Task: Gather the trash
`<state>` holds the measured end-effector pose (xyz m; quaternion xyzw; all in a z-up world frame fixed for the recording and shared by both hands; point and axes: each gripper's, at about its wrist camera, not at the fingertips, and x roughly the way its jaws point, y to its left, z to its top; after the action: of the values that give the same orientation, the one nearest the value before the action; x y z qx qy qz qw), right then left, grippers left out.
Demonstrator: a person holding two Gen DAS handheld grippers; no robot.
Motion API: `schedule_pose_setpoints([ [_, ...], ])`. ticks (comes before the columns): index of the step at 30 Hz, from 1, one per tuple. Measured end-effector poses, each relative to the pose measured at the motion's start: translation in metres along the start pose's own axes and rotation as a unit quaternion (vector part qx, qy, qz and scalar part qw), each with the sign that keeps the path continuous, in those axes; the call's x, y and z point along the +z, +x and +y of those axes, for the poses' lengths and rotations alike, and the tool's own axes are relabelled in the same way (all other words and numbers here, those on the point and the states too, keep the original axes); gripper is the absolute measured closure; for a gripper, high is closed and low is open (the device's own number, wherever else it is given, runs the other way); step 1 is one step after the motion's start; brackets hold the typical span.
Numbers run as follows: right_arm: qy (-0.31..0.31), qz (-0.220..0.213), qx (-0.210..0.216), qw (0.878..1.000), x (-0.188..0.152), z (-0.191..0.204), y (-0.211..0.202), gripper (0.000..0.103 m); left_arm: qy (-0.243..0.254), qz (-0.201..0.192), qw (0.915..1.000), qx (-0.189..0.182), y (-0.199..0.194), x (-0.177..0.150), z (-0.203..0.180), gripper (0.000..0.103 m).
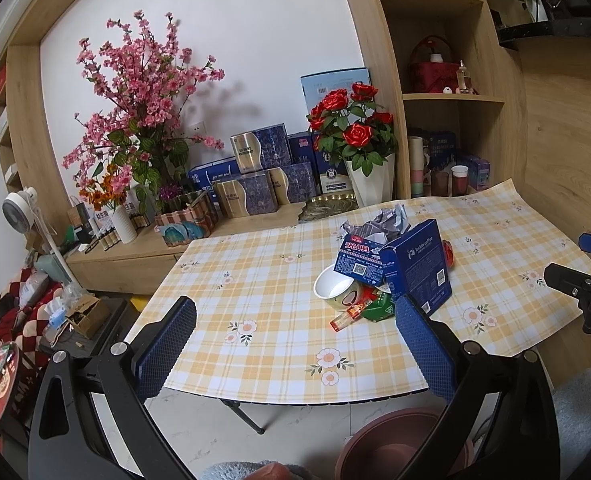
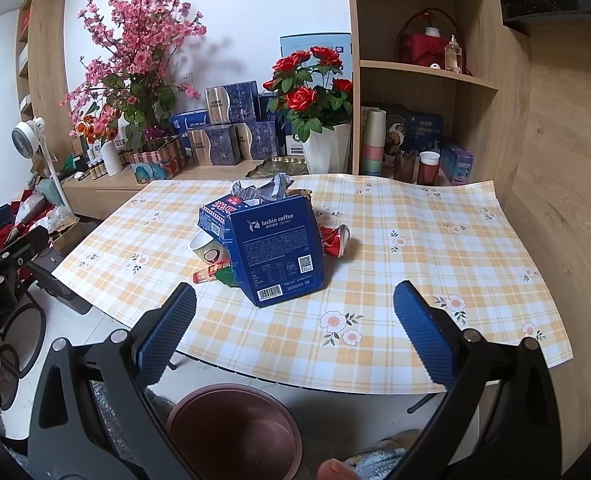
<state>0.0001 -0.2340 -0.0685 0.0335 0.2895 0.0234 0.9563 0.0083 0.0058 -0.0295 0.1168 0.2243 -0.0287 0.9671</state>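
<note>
A heap of trash lies mid-table: a blue coffee box (image 2: 281, 250) (image 1: 417, 266), a second blue carton (image 1: 359, 260) (image 2: 219, 212), a paper cup on its side (image 1: 335, 286) (image 2: 205, 248), crumpled foil (image 1: 379, 224) (image 2: 267, 190), a crushed red can (image 2: 335, 240) and a red and green wrapper (image 1: 369, 310). My left gripper (image 1: 295, 316) is open above the table's front edge, left of the heap. My right gripper (image 2: 295, 304) is open just in front of the coffee box. A brown bin (image 2: 235, 428) (image 1: 403, 444) stands on the floor below the edge.
The checked tablecloth (image 2: 435, 264) covers a small table. Behind it a wooden sideboard (image 1: 135, 256) holds flower vases, gift boxes and a rose pot (image 1: 371, 184). A wooden shelf unit (image 2: 423, 76) stands at right. A fan (image 1: 19, 208) and floor clutter are at left.
</note>
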Motion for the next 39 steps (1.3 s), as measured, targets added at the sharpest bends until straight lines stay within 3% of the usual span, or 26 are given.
schedule_pose_setpoints([
  [18, -0.018, -0.004, 0.008, 1.000, 0.004, 0.008, 0.057, 0.006, -0.026, 0.022, 0.9990, 0.028, 0.055, -0.013, 0.023, 0.005],
  [21, -0.036, 0.010, 0.015, 0.999, 0.007, 0.023, 0.084, 0.006, -0.049, 0.031, 0.9981, 0.023, 0.072, -0.016, 0.035, 0.005],
  [24, -0.068, 0.019, -0.016, 0.997, 0.011, 0.043, 0.120, 0.006, -0.061, 0.036, 0.9971, 0.026, 0.086, -0.020, 0.042, 0.005],
  [28, -0.051, 0.042, -0.005, 0.998, 0.014, 0.055, 0.173, 0.006, -0.069, 0.041, 0.9958, 0.042, 0.105, -0.028, 0.054, 0.005],
  [33, -0.061, 0.067, -0.028, 0.995, 0.012, 0.073, 0.229, 0.006, -0.079, 0.048, 0.9943, 0.054, 0.124, -0.038, 0.067, 0.005],
  [39, -0.043, 0.066, -0.072, 0.994, 0.019, 0.077, 0.266, 0.006, -0.083, 0.063, 0.9934, 0.047, 0.142, -0.050, 0.073, 0.005],
])
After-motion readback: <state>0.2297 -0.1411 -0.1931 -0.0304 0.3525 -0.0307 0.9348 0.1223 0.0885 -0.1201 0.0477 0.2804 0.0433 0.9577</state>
